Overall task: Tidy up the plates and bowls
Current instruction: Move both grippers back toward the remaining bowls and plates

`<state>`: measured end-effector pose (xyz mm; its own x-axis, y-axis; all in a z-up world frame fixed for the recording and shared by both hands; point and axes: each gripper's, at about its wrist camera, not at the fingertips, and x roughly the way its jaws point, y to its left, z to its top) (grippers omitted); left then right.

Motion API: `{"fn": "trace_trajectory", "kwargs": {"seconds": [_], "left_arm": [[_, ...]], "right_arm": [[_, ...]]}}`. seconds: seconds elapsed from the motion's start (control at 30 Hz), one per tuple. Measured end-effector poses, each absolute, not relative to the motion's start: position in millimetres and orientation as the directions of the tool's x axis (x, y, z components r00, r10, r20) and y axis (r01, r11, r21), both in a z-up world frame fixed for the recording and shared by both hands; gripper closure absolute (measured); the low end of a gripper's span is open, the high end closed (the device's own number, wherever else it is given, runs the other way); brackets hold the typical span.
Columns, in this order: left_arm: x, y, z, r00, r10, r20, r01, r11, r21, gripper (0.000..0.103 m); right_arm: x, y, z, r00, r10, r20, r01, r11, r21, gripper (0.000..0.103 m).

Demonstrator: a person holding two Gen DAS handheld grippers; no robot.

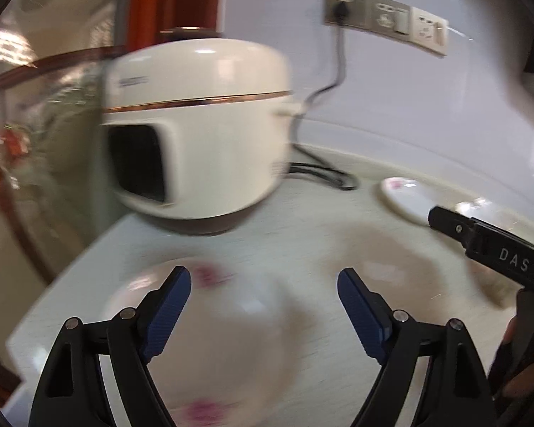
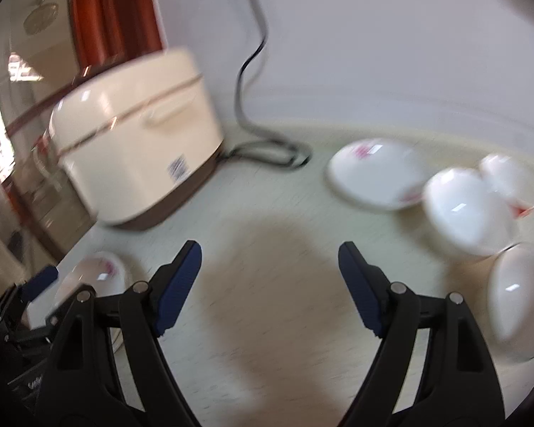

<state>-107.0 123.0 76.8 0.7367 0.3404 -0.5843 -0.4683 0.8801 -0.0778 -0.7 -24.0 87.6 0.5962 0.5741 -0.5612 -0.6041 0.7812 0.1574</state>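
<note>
A white plate with pink flower marks (image 1: 231, 341) lies on the pale counter (image 1: 302, 220), just under and between the spread fingers of my left gripper (image 1: 263, 284), which is open and holds nothing. The same plate (image 2: 92, 277) shows at the lower left of the right wrist view. My right gripper (image 2: 270, 259) is open over bare counter, nothing between its blue pads. To its right lie a white flowered plate (image 2: 373, 178) and three white bowls (image 2: 462, 210) (image 2: 505, 178) (image 2: 519, 295), close together. That plate (image 1: 406, 199) also shows far right in the left view.
A cream rice cooker (image 1: 195, 128) stands at the back left by the counter's left edge, its black cord (image 1: 324, 174) looping along the white wall to wall sockets (image 1: 384, 17). A black finger of the right gripper (image 1: 480, 238) reaches in at the right.
</note>
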Motion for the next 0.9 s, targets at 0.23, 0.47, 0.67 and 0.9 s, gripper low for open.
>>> {"fn": "trace_trajectory", "kwargs": {"seconds": [0.23, 0.47, 0.67, 0.9], "left_arm": [[13, 102, 68, 0.707, 0.202, -0.678, -0.427, 0.886, -0.182, 0.014], [113, 92, 44, 0.698, 0.098, -0.709, -0.428, 0.851, -0.304, 0.014], [167, 94, 22, 0.680, 0.120, -0.723, -0.476, 0.823, -0.312, 0.014], [196, 96, 15, 0.690, 0.093, -0.718, -0.464, 0.818, -0.340, 0.044]], "right_arm": [[20, -104, 122, 0.837, 0.373, -0.400, -0.359, 0.927, 0.112, 0.022], [44, -146, 122, 0.870, 0.267, -0.415, -0.226, 0.963, 0.145, 0.022], [48, -138, 119, 0.856, 0.267, -0.442, -0.243, 0.964, 0.111, 0.022], [52, -133, 115, 0.845, 0.279, -0.456, -0.251, 0.960, 0.123, 0.021]]}}
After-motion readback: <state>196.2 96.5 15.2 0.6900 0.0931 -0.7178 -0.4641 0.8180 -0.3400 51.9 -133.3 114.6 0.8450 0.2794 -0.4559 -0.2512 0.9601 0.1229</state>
